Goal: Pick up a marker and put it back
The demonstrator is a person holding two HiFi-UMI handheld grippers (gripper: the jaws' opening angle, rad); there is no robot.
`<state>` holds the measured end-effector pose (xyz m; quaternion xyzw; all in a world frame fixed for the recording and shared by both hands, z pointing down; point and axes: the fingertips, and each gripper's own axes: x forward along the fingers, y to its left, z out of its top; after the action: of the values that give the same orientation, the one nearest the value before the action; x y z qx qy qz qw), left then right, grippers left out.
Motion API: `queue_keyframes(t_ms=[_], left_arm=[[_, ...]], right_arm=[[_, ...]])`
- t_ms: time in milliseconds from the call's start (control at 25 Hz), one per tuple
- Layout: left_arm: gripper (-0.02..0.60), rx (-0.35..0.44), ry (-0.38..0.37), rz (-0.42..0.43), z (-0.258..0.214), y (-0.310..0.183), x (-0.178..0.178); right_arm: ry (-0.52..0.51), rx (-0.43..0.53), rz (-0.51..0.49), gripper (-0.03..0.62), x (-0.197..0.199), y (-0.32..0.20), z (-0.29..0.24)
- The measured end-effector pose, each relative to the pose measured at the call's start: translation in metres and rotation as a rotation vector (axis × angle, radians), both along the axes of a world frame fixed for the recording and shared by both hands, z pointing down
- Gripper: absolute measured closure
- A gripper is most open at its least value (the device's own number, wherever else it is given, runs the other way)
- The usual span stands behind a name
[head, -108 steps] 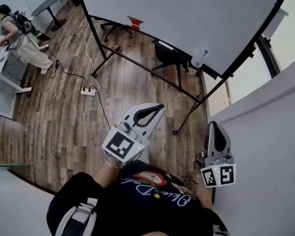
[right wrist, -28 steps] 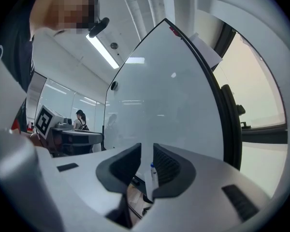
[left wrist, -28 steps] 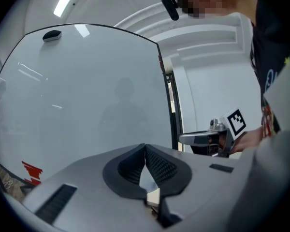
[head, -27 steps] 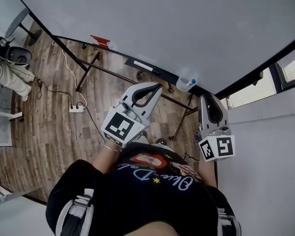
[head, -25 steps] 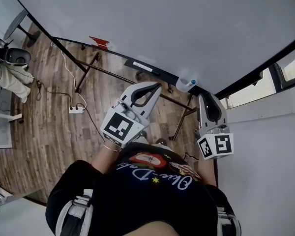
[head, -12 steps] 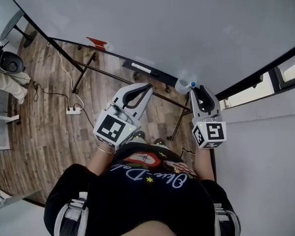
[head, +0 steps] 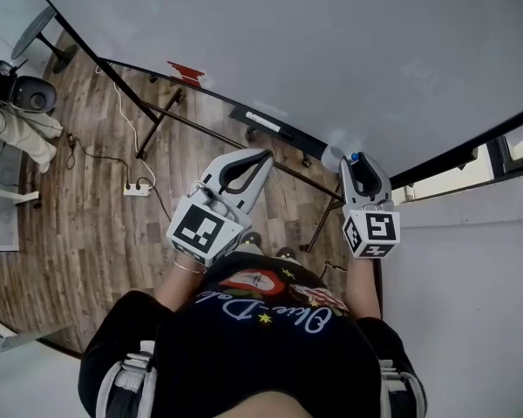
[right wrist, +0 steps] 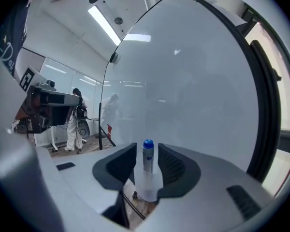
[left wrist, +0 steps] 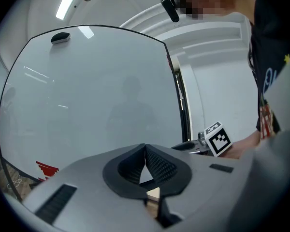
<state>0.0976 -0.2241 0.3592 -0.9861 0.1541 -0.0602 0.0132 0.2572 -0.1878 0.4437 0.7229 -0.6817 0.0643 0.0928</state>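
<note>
Opening clear around bottle [right wrist: 148, 170]: right gripper [right wrist: 147, 150]

We look steeply down from head height on the whiteboard [head: 331, 50]; cameras on left gripper [head: 263, 155] and right gripper [head: 358, 162] face it close, near level; all three share it

My left gripper [head: 263, 156] reaches forward, almost level, its 2 jaws closed tip to tip on nothing. My right gripper [head: 358, 164] points forward beside it, its 2 jaws just opened wide, with a blue-capped bottle [right wrist: 148, 162] standing untouched between them.
</note>
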Motion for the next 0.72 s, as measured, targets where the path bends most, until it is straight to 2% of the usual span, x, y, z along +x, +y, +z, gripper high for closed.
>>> queue_keyframes(t_ms=[280, 400, 720], left_arm=[[0.578, 0.005, 0.000, -0.027, -0.001, -0.005, -0.008], [0.578, 0.005, 0.000, -0.031, -0.001, -0.006, -0.011], [0.578, 0.001, 0.010, -0.028, -0.001, -0.007, -0.012]], right_arm=[[0.006, -0.021, 0.014, 0.474, 0.004, -0.004, 0.008], [0.013, -0.029, 0.016, 0.521, 0.004, -0.005, 0.009], [0.056, -0.033, 0.013, 0.525, 0.003, -0.004, 0.005]])
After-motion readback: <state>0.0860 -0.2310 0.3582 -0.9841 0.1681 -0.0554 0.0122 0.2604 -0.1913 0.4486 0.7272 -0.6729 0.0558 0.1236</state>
